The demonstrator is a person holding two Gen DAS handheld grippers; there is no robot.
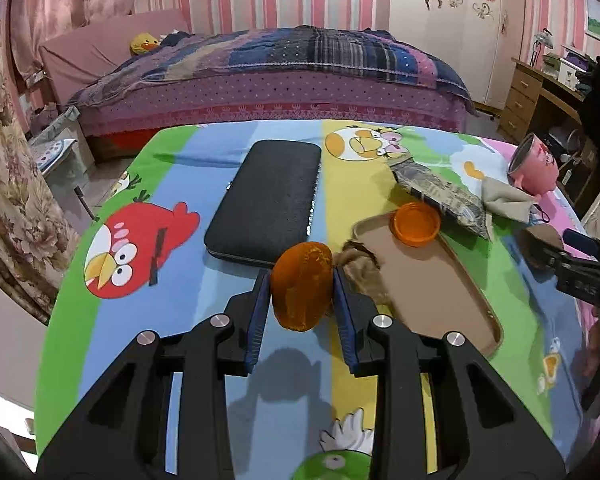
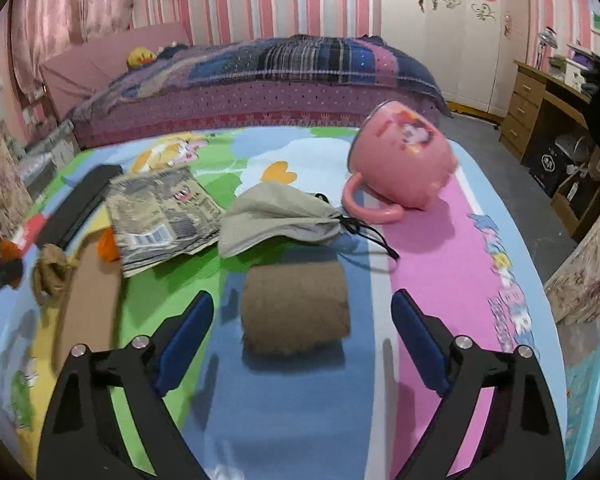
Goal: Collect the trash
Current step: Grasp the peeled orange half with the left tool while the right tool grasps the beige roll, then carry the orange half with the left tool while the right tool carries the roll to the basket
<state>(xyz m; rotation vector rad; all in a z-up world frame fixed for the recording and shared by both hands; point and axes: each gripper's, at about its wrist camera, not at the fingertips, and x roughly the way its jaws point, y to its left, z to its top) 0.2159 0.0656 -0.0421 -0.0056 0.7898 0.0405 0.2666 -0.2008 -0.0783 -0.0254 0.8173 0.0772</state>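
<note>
My left gripper [image 1: 301, 280] is shut on an orange peel [image 1: 302, 286] and holds it above the cartoon tablecloth [image 1: 140, 208], left of the brown tray [image 1: 428, 280]. On the tray's near end lies a crumpled brown scrap [image 1: 360, 266], and an orange lid [image 1: 416, 224] sits at its far end. My right gripper [image 2: 302, 312] is open, its jaws on either side of a brown folded cloth [image 2: 296, 306] on the table. A printed snack wrapper [image 2: 162, 216] and a grey drawstring pouch [image 2: 276, 216] lie beyond it.
A black case [image 1: 268, 204] lies mid-table. A pink mug [image 2: 402, 164] lies tipped on its side at the far right. A bed [image 1: 260, 76] stands behind the table, and a wooden desk [image 2: 540, 120] at the right.
</note>
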